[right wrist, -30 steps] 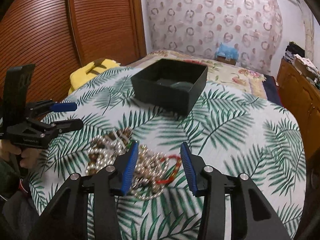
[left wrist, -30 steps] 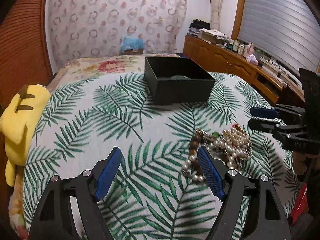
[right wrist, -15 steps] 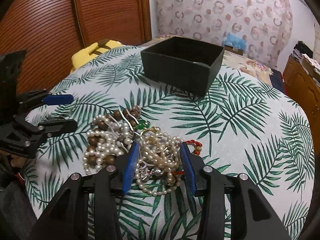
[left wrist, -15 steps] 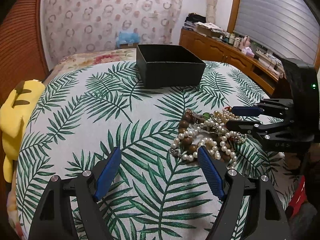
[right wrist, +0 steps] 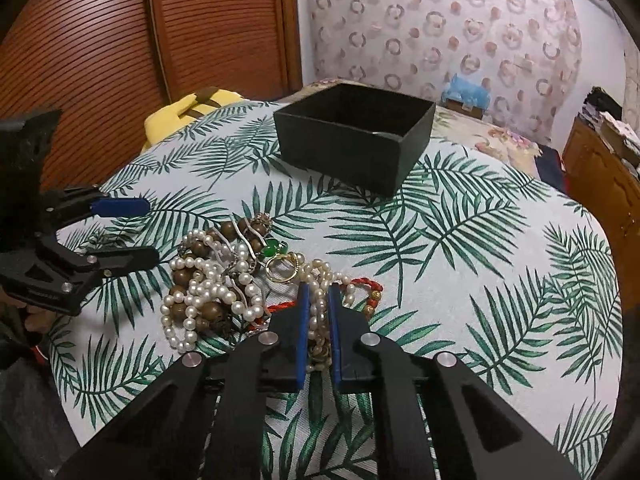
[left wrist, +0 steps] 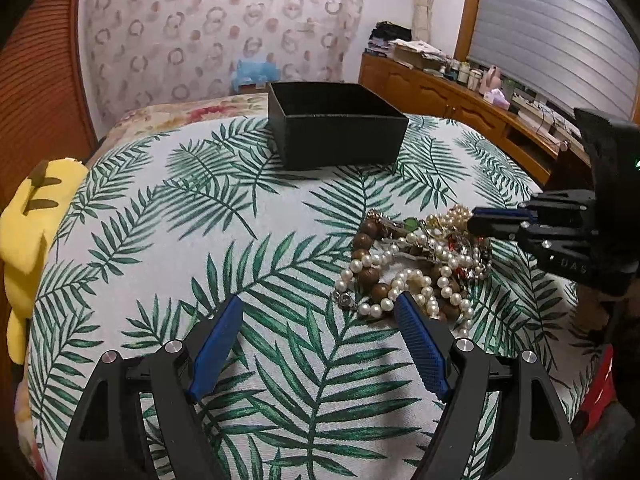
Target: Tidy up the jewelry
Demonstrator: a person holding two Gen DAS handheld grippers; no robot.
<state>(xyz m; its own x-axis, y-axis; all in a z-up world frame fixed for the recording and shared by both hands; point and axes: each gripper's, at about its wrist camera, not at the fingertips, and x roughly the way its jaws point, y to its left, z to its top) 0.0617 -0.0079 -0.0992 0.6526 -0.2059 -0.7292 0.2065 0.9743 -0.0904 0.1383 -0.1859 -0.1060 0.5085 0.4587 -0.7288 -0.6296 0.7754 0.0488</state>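
A tangled pile of jewelry (right wrist: 224, 280) with pearl strands, wooden beads, a gold ring and a green stone lies on the palm-leaf cloth; it also shows in the left wrist view (left wrist: 416, 264). My right gripper (right wrist: 318, 300) is shut on a cream pearl strand (right wrist: 320, 280) at the pile's right side, beside a red cord bracelet (right wrist: 366, 284). It shows from the side in the left wrist view (left wrist: 480, 222). My left gripper (left wrist: 320, 308) is open and empty just left of the pile, and appears in the right wrist view (right wrist: 148, 232). A black open box (left wrist: 336, 132) stands behind.
The table (left wrist: 160, 220) has a leaf-print cloth. A yellow plush (left wrist: 28, 220) sits at its left edge. A bed (right wrist: 492, 136) and a wooden cabinet (left wrist: 448, 100) lie beyond. A wooden slatted door (right wrist: 120, 40) is at the left.
My right gripper has come down onto the pile and closed on the pearl strand. My left gripper has stayed open and shifted slightly closer to the pile.
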